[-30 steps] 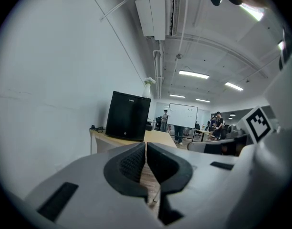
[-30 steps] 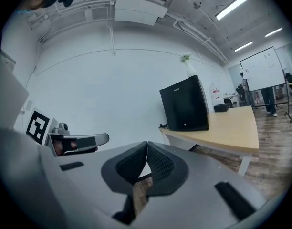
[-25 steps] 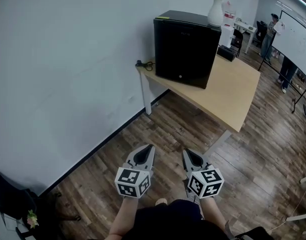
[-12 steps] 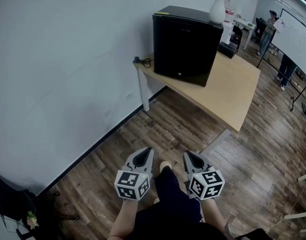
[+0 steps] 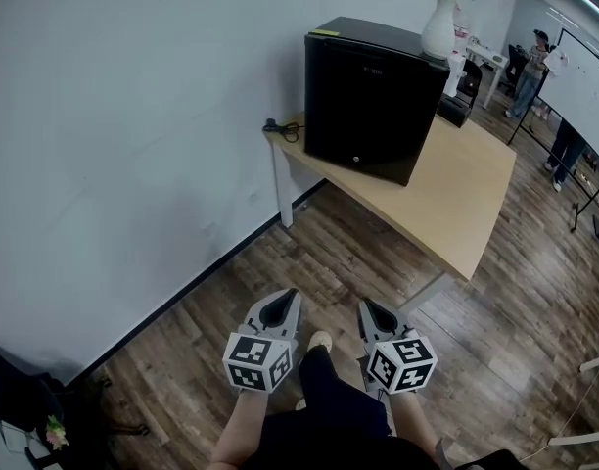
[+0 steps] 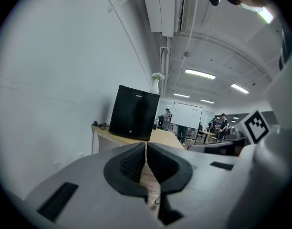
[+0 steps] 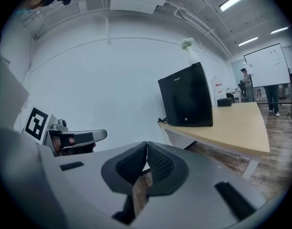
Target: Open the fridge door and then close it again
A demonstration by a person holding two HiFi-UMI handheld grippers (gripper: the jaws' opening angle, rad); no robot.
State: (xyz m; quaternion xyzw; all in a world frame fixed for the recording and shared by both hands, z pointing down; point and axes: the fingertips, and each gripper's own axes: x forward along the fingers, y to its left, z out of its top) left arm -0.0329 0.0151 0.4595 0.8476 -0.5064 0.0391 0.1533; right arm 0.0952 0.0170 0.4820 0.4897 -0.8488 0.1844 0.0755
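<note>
A small black fridge [image 5: 373, 96] stands on a light wooden table [image 5: 466, 199] against the white wall, its door closed. It also shows ahead in the left gripper view as the fridge [image 6: 134, 119] and in the right gripper view as the fridge [image 7: 186, 102]. My left gripper [image 5: 282, 304] and right gripper [image 5: 375, 310] hang side by side low in the head view, well short of the table, above the wooden floor. Both are shut with nothing between the jaws.
A white vase with flowers [image 5: 439, 23] sits on top of the fridge. A black cable [image 5: 280, 126] lies at the table's left corner. People stand by a whiteboard [image 5: 588, 86] at the far right. My foot [image 5: 320, 341] shows between the grippers.
The fridge and table have drifted slightly in the head view as I stepped forward; a leg and foot came into view between the grippers. Both grippers stay shut.
</note>
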